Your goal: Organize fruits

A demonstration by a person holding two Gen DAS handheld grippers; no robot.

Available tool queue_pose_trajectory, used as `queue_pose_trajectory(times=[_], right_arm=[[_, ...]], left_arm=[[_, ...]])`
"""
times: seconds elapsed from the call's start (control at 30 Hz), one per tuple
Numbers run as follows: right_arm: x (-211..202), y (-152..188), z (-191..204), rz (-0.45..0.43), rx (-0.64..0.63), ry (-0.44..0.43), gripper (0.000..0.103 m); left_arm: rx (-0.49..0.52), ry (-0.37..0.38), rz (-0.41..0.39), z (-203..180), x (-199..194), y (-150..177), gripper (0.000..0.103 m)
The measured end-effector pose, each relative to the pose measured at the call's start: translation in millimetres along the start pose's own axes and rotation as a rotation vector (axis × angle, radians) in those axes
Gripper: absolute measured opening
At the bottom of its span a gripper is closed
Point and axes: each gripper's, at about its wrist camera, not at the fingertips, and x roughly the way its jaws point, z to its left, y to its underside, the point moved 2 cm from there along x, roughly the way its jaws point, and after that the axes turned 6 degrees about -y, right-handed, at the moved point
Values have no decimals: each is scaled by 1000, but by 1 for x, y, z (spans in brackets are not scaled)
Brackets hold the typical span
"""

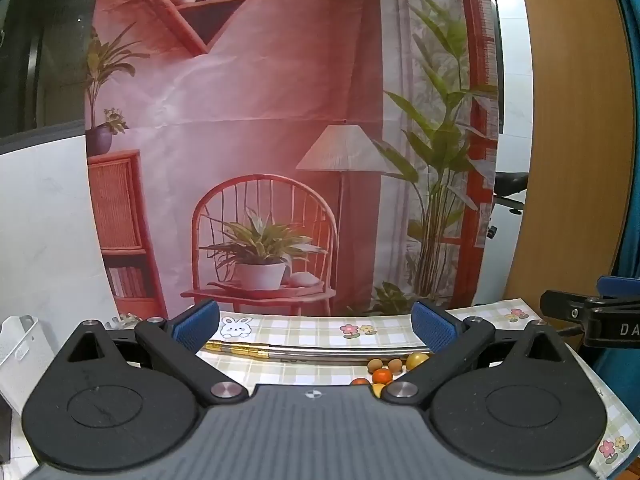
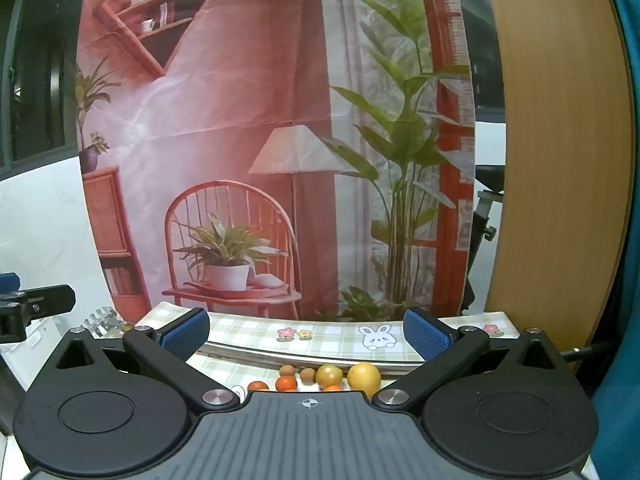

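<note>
The gripper bodies hid several fruits (image 2: 332, 389) partly; the white basket (image 1: 18, 344) was cut off by the left edge.

Soft indoor light, fisheye-warped edges

The tablecloth (image 2: 256, 334) is showing a pale green and white check, dotted with pink and yellow flower motifs and a white rabbit (image 2: 375, 336); the backdrop (image 2: 256, 92) is glowing in brick red and pink, printed with a red chair, a cream lamp and green leafy plants; the fruits (image 2: 320, 378) are showing orange, yellow, yellow-green and dull brown skins; the left gripper (image 1: 316, 326) and the right gripper (image 2: 306, 330) are both wearing black arms, grey ribbed bodies and blue textured pads; the basket (image 1: 18, 346) at the left is looking white; the panel (image 2: 560, 160) at the right is showing warm light wood grain.
</note>
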Motion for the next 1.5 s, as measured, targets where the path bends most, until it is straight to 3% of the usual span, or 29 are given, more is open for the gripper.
queue_pose_trajectory(times=[1.5], right_arm=[[-1,0,-1,-2,1,2,103]], left_arm=[[-57,19,-5,8,1,4,103]])
